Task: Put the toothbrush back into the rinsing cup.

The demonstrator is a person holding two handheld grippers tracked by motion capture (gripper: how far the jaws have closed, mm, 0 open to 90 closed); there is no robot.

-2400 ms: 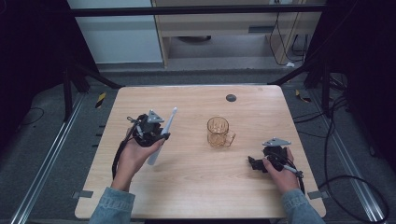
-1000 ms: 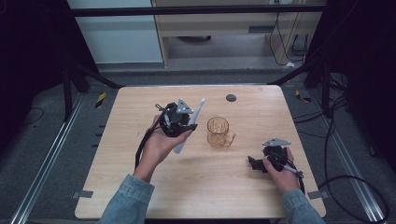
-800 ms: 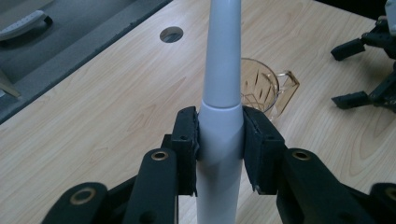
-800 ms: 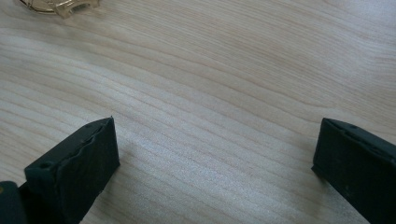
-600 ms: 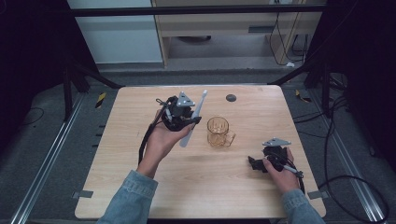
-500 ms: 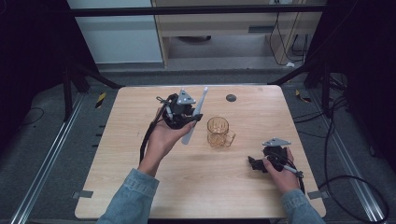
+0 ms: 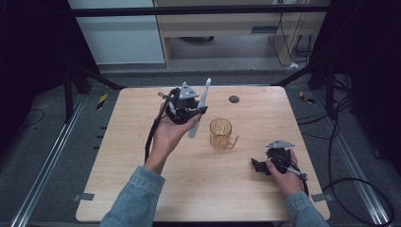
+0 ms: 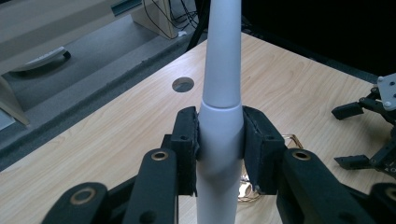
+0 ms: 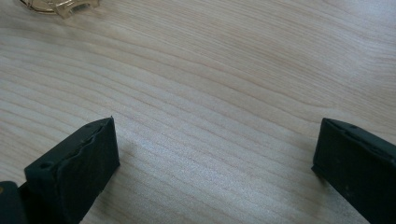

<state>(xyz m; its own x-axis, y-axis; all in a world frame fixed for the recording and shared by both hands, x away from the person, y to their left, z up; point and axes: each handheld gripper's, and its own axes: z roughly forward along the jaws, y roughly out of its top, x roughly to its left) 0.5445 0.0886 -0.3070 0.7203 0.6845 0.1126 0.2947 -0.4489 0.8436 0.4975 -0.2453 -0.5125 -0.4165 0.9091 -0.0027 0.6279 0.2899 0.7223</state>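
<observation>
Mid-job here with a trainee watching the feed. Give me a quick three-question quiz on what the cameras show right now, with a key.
1. True or false: the left gripper is shut on the white toothbrush.
2. Where is the amber glass mug? A) held in the right gripper B) standing on the wooden table between the two grippers C) lying on its side at the table's far edge
3. Fill in: the right gripper is low over bare wood with its jaws ____.

Key
1. True: both pads press the handle, which points up, tilted.
2. B
3. open
</observation>
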